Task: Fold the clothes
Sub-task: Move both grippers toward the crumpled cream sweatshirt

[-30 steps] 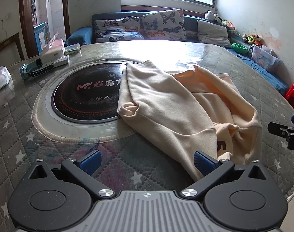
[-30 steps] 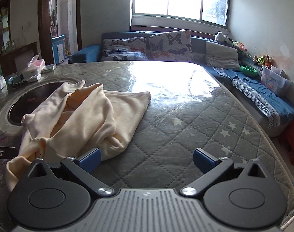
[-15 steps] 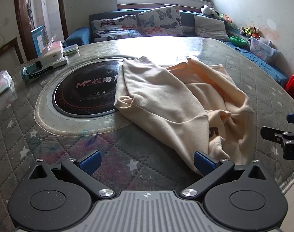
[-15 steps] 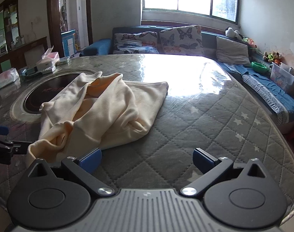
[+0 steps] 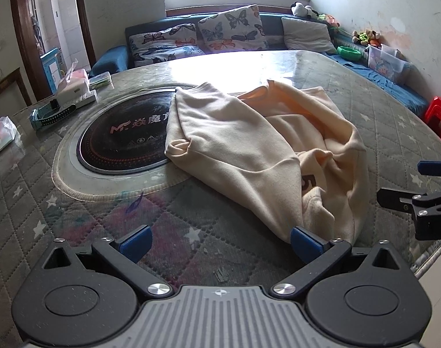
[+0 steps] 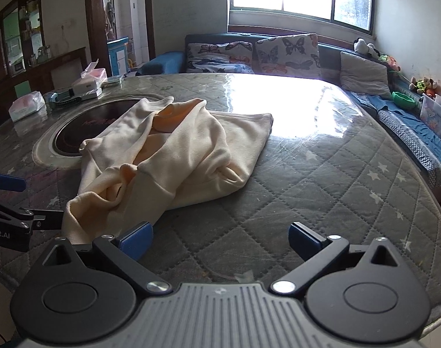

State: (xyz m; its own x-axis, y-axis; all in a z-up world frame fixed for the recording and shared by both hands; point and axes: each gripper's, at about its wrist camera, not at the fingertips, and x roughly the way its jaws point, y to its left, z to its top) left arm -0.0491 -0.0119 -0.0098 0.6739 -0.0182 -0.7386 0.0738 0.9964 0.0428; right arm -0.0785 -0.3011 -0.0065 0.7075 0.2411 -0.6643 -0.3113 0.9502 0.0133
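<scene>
Cream top lies bunched, not folded, on the worktop, partly over the black round plate. Both hand-held grippers, L & R, gape wide w/ nothing in them. Next: grab an edge & spread it flat

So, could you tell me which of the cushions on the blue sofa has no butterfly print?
The plain grey cushion, nearest the sofa's corner; the other two cushions carry butterfly prints.
</scene>
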